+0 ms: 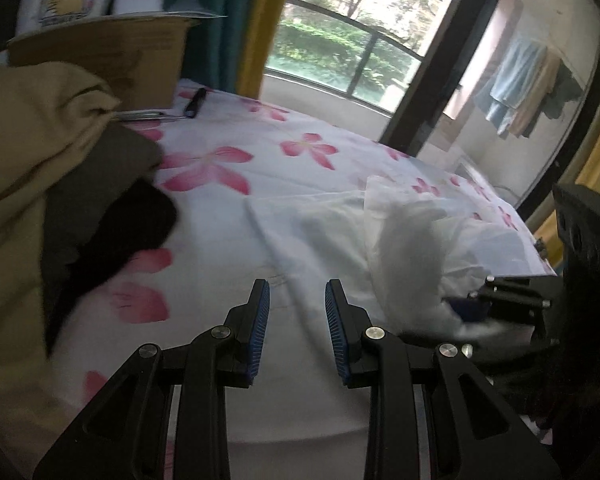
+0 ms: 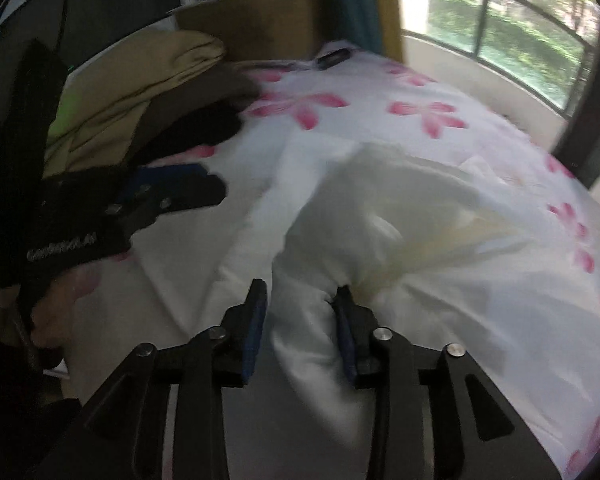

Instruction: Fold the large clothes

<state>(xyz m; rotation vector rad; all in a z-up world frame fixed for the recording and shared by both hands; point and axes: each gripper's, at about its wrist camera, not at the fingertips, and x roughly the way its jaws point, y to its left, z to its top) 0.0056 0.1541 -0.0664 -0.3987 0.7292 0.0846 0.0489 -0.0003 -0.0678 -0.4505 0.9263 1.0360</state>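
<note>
Right now my left tool hovers over the bed, its blue pads apart with nothing between them. My right tool has white garment fabric bunched between its pads, but they stand parted and do not press it, so the grip is loose. That garment lies crumpled across the middle of the flowered sheet, reaching toward the near edge. A stack of folded clothes sits along the left edge, with a cardboard box at the far corner behind it.
</note>
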